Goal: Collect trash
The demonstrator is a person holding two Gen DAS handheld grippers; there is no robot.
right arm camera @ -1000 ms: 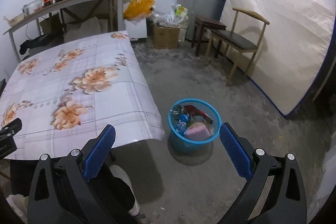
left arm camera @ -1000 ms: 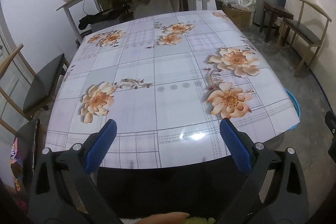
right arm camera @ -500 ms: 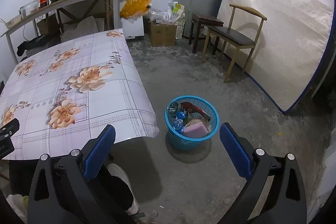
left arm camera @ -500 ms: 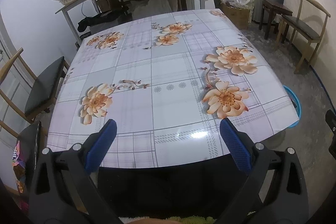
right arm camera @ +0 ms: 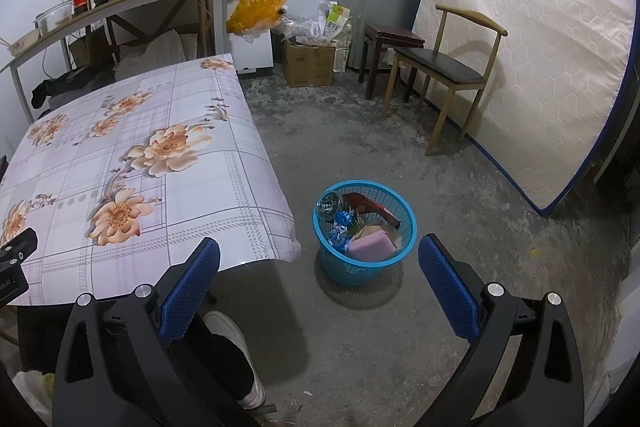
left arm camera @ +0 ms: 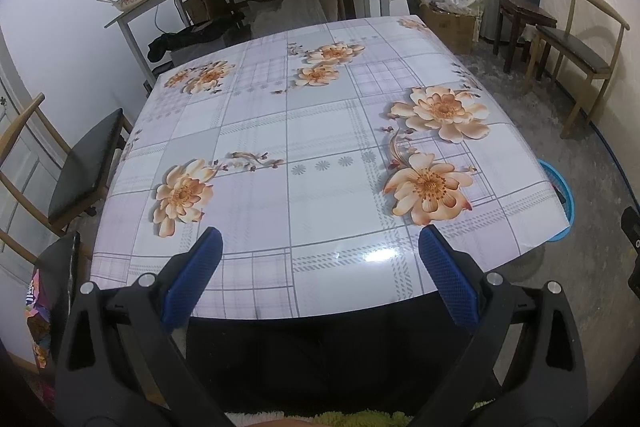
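Left gripper (left arm camera: pixel 318 269): jaws wide, empty, over bare table (left arm camera: pixel 320 131) | right gripper (right arm camera: pixel 320 273): jaws wide, empty | trash sits in blue basket (right arm camera: pixel 365 233) on floor, right of table | risk: we knock the light basket over.

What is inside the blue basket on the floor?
The blue basket holds a pink sponge-like block, a clear glass jar, shiny blue wrappers and a red packet. Anything beneath these is covered.
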